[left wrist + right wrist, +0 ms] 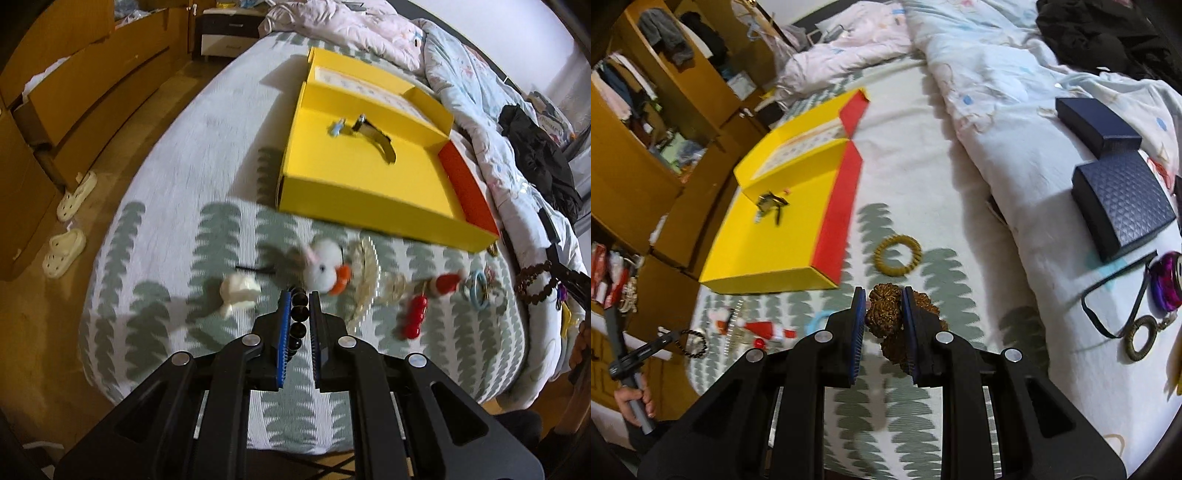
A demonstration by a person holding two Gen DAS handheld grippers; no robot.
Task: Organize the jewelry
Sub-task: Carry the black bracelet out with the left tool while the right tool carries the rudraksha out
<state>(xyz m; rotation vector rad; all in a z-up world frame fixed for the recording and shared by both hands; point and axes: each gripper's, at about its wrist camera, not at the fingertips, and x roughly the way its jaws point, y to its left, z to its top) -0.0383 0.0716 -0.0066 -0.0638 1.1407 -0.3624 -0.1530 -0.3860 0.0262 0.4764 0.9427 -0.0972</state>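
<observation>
Here the left gripper (300, 295) pinches a string of black beads (298, 314), held just short of the yellow box (354, 206) on the bed (177, 155). Inside the box lie a clip (373, 134) and a small blue piece (336, 127). Right of the box, the right gripper (883, 295) is clamped on a knobbly brown bracelet (884, 310), near a yellow ring (897, 253).

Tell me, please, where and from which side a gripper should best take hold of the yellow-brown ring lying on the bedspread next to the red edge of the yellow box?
Grip the yellow-brown ring across one side of its band, coming straight down from above. It lies flat on the bedspread with an open centre, so one finger can probably drop inside the hole and the other outside. The side away from the yellow box looks clearer.
</observation>
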